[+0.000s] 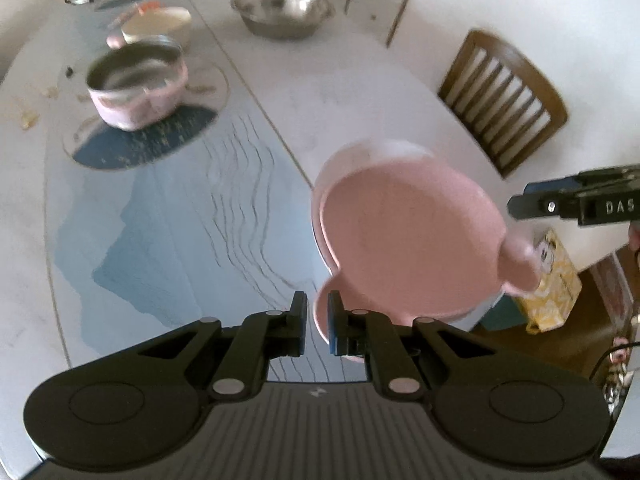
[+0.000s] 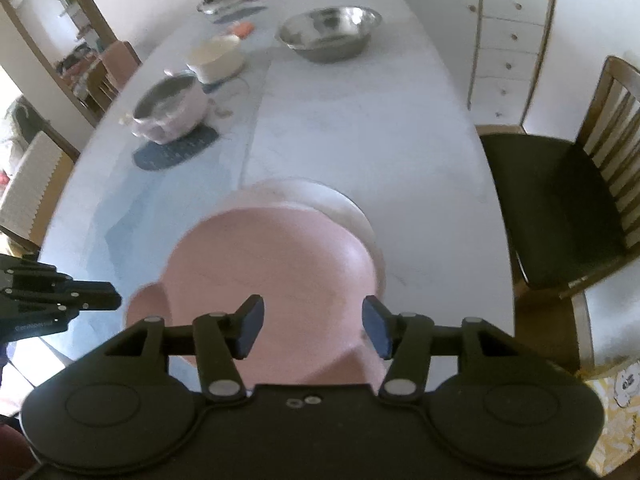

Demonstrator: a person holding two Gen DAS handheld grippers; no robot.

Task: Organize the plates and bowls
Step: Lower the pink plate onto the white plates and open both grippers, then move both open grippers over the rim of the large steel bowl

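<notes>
A pink mouse-eared plate [image 1: 404, 240] lies on top of another pink plate near the table's right edge; it also shows in the right wrist view [image 2: 276, 264], over a paler plate [image 2: 340, 204]. My left gripper [image 1: 317, 326] is shut on the plate's near ear [image 1: 320, 312]. My right gripper [image 2: 313, 328] is open just above the plate's near side, holding nothing; it shows in the left wrist view [image 1: 516, 205] at the right. A steel bowl [image 1: 282, 10], a steel-lined pink bowl [image 1: 138, 88] and a cream bowl [image 1: 160, 26] stand farther back.
A white table [image 1: 360, 92] carries a blue patterned mat [image 1: 168, 216] and a dark round trivet [image 1: 140, 144]. A wooden chair [image 2: 560, 200] stands at the right. A white drawer cabinet [image 2: 508, 40] is behind. A yellow bag [image 1: 556, 284] sits on the floor.
</notes>
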